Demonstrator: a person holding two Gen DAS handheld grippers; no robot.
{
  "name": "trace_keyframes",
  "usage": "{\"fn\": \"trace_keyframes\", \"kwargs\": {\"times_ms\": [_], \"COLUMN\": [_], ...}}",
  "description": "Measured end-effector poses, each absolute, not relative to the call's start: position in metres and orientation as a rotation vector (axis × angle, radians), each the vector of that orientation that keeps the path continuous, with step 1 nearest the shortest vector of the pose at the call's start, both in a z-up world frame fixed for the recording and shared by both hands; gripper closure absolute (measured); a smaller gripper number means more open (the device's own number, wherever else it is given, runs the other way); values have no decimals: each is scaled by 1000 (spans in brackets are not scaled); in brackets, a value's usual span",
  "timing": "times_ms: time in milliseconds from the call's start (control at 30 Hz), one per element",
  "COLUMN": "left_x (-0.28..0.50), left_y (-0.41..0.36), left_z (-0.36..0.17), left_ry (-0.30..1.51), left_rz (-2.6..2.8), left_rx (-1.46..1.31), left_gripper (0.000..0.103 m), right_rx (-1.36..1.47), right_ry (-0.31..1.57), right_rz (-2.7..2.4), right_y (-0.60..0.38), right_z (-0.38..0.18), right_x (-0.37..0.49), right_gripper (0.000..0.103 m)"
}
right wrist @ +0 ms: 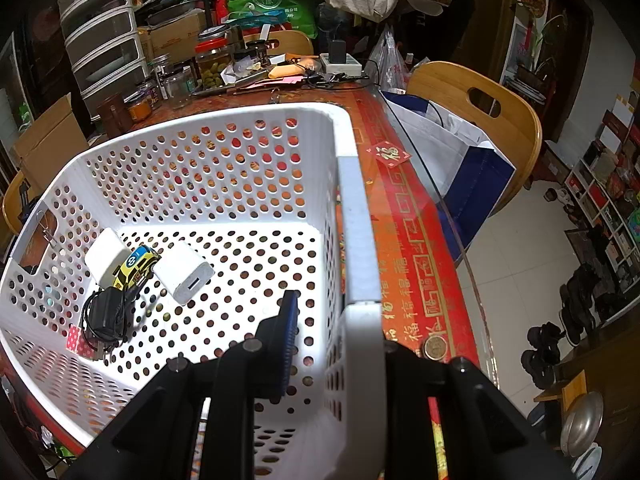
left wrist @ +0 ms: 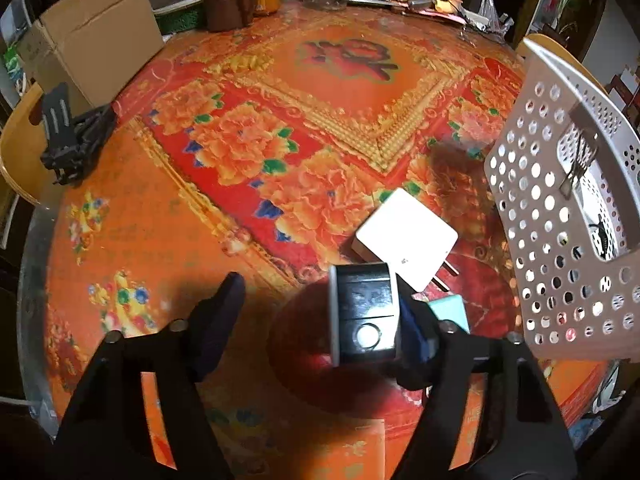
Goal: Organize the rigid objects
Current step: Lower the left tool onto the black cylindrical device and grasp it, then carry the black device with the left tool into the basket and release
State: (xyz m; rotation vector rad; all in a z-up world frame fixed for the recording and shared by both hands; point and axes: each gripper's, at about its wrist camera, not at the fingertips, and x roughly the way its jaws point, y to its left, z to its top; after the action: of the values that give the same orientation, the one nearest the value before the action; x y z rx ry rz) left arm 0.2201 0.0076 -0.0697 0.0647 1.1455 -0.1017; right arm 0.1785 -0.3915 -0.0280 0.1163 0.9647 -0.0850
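- While our left gripper [left wrist: 320, 312] stands spread, we see a black device [left wrist: 366, 314] against its right finger [left wrist: 416, 332] (left finger clear), beside the white charger [left wrist: 406, 238] on the table [left wrist: 168, 240].
- Our right gripper [right wrist: 340, 344] pinches the basket [right wrist: 356, 220] wall; chargers and a toy car [right wrist: 134, 270] lie inside.

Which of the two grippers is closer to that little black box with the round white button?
Left. The left gripper has the black box between its jaws; the right gripper clamps the white perforated basket's wall.
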Motion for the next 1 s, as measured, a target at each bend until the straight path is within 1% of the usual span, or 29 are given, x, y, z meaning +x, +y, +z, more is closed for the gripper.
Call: {"fn": "trace_keyframes", "kwargs": {"times_ms": [33,167,233,300,500,633,833,1000], "left_x": [221,219,215,211,199,192,191,189], "left_y": [6,2,-1,-6,-3,4,17,11], "left_z": [-73,-81,-80,-80,-74,-57,-37,-11], "left_ry": [1150,1153,1138,1117,1050,975,923,884], "left_rz": [-108,-112,-112,-121,-84,-1,68,64], "left_rx": [61,47,45,49,29,54,59,69], "left_gripper": [46,55,68,77,77,77,77,77], "right_rx": [116,115,114,115,114,114,114,112], "right_ry": [965,964,963,963,963,963,961,960], "right_rz": [-85,-82,-81,-81,-80,-81,-80,-75], "right_y": [-391,-391,-390,-390,-390,-390,-390,-390], "right_z": [-28,-27,-27,-26,-26,-26,-25,-23], "right_x": [178,179,180,179,179,179,180,180], "right_gripper": [82,82,82,82,82,82,82,82]}}
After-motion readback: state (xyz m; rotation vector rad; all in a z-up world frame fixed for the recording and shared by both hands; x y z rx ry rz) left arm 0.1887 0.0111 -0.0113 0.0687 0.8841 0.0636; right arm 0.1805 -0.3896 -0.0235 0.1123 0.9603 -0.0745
